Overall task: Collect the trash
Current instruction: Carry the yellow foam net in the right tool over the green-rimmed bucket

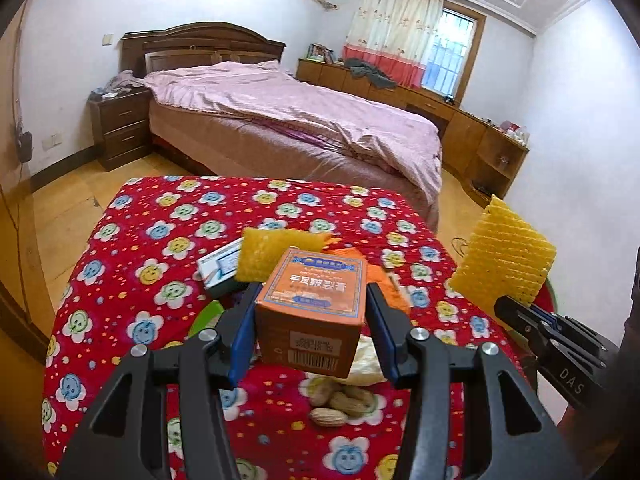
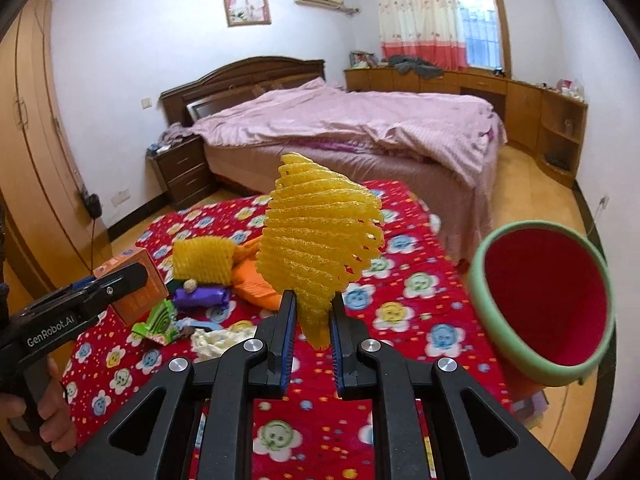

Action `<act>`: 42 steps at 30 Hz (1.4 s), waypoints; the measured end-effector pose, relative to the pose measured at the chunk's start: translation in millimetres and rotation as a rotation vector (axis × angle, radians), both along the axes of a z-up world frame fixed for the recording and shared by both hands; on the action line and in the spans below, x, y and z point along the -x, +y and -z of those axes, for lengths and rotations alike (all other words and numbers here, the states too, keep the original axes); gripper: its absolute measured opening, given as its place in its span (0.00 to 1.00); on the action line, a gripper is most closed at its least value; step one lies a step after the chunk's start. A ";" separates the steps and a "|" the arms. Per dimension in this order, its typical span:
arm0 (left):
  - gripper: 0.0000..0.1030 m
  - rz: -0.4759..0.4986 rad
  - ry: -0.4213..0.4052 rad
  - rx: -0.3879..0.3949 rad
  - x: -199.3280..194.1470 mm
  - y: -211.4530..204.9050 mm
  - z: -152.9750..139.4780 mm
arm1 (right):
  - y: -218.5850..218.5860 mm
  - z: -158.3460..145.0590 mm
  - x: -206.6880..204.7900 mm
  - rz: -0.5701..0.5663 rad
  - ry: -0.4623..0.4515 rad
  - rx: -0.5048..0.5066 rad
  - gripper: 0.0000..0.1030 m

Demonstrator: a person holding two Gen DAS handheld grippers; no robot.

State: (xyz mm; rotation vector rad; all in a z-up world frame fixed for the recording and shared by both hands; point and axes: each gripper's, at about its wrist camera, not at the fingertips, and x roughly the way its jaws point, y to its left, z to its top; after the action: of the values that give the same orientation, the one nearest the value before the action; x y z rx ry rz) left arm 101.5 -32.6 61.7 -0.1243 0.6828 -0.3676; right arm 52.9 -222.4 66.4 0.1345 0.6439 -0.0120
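The right gripper (image 2: 312,312) is pinching a yellow foam net (image 2: 316,236) above the worktop (image 2: 400,280), and the bin (image 2: 544,304) is sitting just to its right, nearer than to the left gripper (image 1: 312,312), which is clamping an orange box (image 1: 316,304)

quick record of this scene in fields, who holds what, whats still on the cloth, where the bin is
setting: bedroom, table under red flowered cloth
left gripper: shut on orange box, held above the cloth
right gripper: shut on yellow foam net, held above the cloth
bin: green rim, red inside, at the table's right edge, mouth tilted toward the camera
still on cloth: second foam net, purple packet, green wrapper, peanuts
in bin: nothing visible
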 end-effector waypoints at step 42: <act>0.50 0.429 -0.011 -0.132 -0.7 -280.3 21.0 | -215.3 38.9 51.6 0.387 0.049 -0.041 0.15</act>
State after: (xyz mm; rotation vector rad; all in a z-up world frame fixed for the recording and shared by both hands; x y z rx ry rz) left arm 102.2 -312.9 40.6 0.1532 0.7201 -0.7315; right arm 1.3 -437.7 27.5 0.2979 0.6594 -0.3756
